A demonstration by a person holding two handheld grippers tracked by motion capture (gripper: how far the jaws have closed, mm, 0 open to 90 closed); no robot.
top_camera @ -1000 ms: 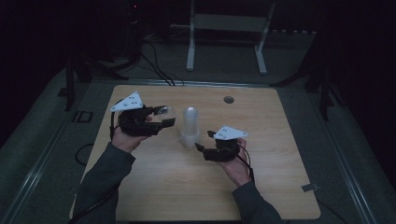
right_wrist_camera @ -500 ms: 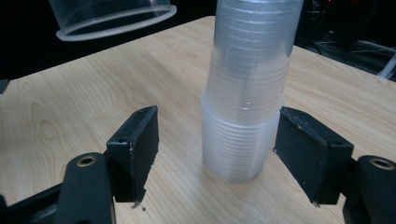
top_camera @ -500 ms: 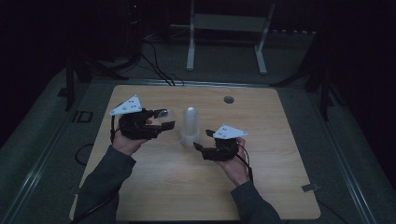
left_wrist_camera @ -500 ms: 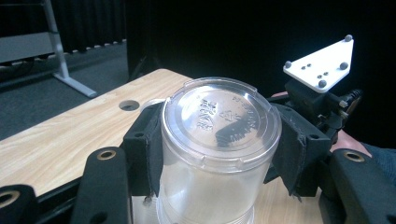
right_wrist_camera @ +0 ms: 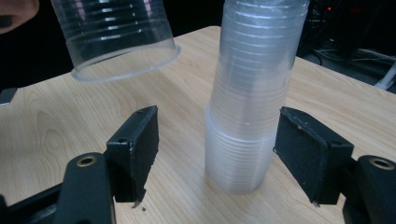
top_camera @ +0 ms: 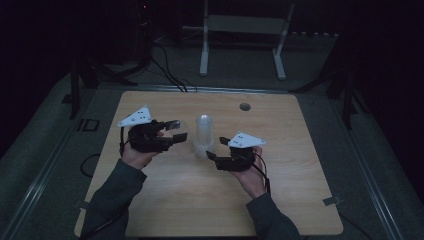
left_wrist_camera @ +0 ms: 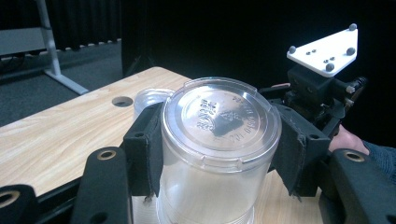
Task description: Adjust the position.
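Observation:
A tall stack of clear plastic cups (top_camera: 203,136) stands mouth down near the middle of the wooden table (top_camera: 280,200). My left gripper (top_camera: 175,131) is shut on a single clear cup (left_wrist_camera: 219,140), held off the table just left of the stack with its base toward the left gripper view's camera. That cup (right_wrist_camera: 116,37) hangs mouth down above the table. My right gripper (right_wrist_camera: 222,144) is open around the foot of the stack (right_wrist_camera: 247,116). One pad (right_wrist_camera: 135,149) stands well clear of the stack and the other pad (right_wrist_camera: 308,149) is close beside it.
A round cable hole (top_camera: 244,106) lies in the table behind the stack. A white metal stand (top_camera: 240,30) and cables sit on the floor beyond the far edge. The right gripper's grey plate (left_wrist_camera: 324,49) shows past the held cup.
My left gripper with its cup has eased slightly away from the stack. The right gripper has stayed where it was.

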